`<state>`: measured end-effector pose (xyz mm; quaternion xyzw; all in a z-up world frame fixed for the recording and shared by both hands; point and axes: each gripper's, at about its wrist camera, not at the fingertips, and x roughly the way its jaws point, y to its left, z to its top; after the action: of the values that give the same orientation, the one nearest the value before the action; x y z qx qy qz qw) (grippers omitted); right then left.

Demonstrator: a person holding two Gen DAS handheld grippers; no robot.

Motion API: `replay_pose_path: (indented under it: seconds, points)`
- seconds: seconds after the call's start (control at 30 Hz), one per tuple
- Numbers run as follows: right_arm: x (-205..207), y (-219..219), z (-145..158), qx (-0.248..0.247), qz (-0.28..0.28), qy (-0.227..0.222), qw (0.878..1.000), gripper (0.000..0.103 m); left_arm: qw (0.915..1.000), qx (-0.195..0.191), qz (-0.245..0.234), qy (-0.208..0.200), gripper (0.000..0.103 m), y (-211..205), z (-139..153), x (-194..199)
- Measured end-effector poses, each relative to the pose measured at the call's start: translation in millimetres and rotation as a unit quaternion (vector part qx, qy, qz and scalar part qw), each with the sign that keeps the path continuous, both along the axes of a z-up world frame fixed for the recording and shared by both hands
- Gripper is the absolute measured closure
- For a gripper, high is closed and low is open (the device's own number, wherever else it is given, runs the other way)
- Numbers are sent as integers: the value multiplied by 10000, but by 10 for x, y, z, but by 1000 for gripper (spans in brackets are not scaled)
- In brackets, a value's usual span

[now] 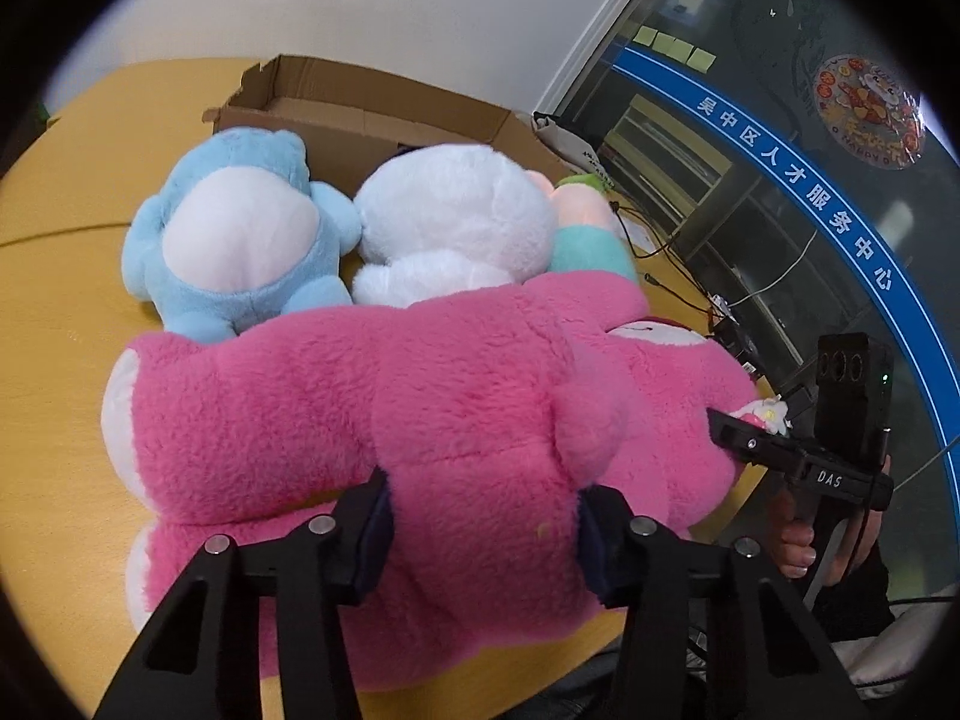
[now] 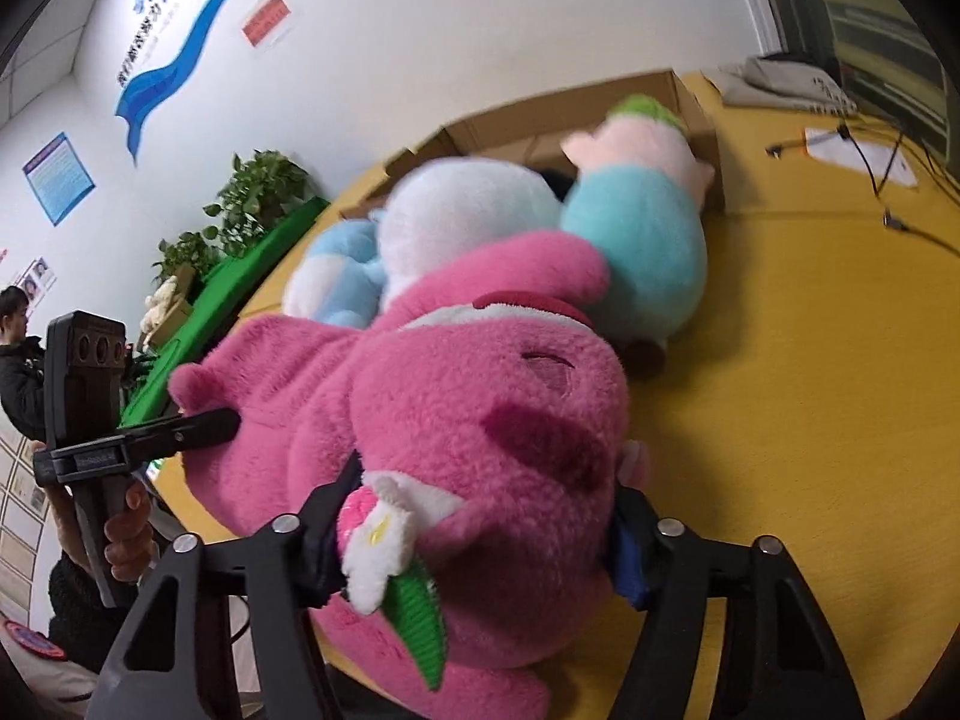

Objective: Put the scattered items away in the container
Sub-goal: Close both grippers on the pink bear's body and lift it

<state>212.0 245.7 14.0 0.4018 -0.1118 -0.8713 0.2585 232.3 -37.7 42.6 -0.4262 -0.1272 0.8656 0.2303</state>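
A big pink plush bear [image 1: 420, 414] lies on the yellow table [image 1: 54, 324] at its near edge. My left gripper [image 1: 483, 531] is shut on its body. My right gripper [image 2: 480, 528] is shut on its head [image 2: 480, 420], by a small plush flower [image 2: 384, 540]. Each gripper shows in the other's view, the right one [image 1: 750, 438] and the left one [image 2: 198, 426]. Behind the bear lie a light blue plush [image 1: 234, 228], a white plush [image 1: 456, 222] and a teal-and-pink plush [image 2: 636, 246]. The open cardboard box [image 1: 360, 114] stands behind them.
Cables [image 2: 882, 174] and a paper lie on the table to the right of the box. A glass wall with a blue band [image 1: 840, 228] is on the right. A green bench with plants [image 2: 240, 252] and a person [image 2: 18, 354] are beyond the table's left side.
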Motion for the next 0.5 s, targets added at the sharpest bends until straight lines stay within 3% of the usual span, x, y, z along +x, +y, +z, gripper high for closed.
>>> replay_pose_path:
  seconds: [0.2, 0.33, 0.5]
  points:
    - [-71, -30, 703, -123, 4, 699, 9975, 33, 9980, -82, -12, 623, 53, 32, 665, -122]
    - [-445, -79, 1200, -92, -61, 1279, 9917, 33, 9938, -264, -101, 1077, 53, 189, 1168, -647]
    - [-1356, -93, 1701, -85, -247, 1665, 9857, 33, 9900, -432, -212, 1324, 53, 436, 1650, -1562]
